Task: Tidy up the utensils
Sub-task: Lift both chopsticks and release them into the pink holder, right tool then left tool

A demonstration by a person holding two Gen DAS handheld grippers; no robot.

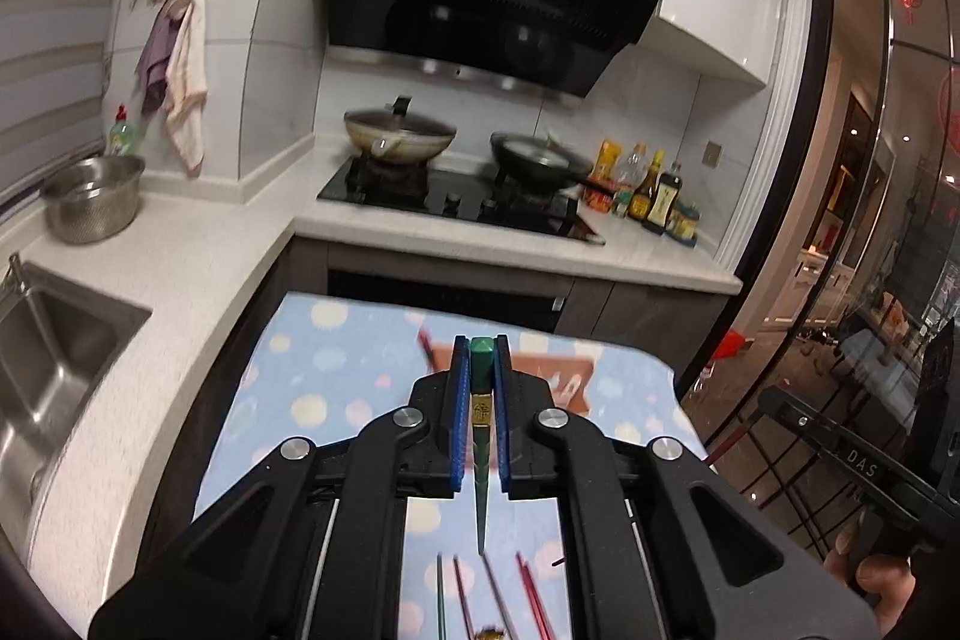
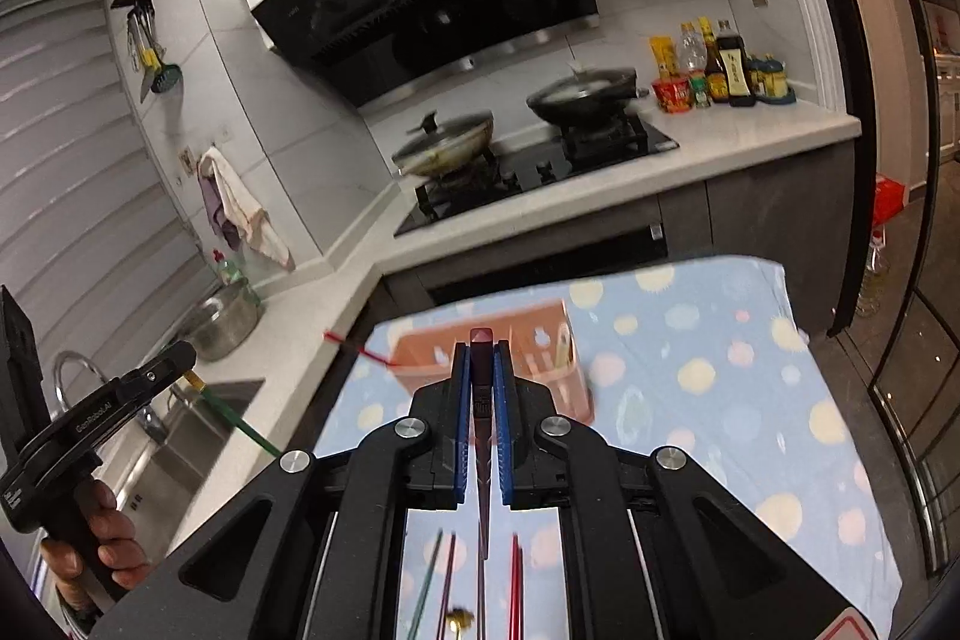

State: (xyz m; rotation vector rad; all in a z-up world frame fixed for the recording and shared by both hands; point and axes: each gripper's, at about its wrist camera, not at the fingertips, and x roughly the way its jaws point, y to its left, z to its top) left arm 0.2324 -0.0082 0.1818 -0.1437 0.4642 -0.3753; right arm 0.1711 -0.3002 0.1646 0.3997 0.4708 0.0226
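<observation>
My left gripper (image 1: 480, 345) is shut on a green chopstick (image 1: 480, 490), which stands upright between the blue pads with its thin tip hanging down. My right gripper (image 2: 480, 349) is shut the same way on a dark red chopstick (image 2: 482, 484). Both are held above a table with a blue dotted cloth (image 1: 336, 376). Beyond the fingertips an orange utensil holder (image 2: 540, 334) rests on the cloth, with a red chopstick (image 2: 360, 349) sticking out to its left. Several loose chopsticks (image 1: 531, 598) lie below. In the right wrist view, the left gripper (image 2: 180, 355) appears at the left, held by a hand.
Behind the table runs a white counter (image 1: 198, 256) with a stove (image 1: 456, 202) bearing two pans, and sauce bottles (image 1: 654, 196) at its right end. A sink (image 1: 54, 358) and a steel bowl (image 1: 96, 196) are on the left. A glass door (image 1: 870, 220) is on the right.
</observation>
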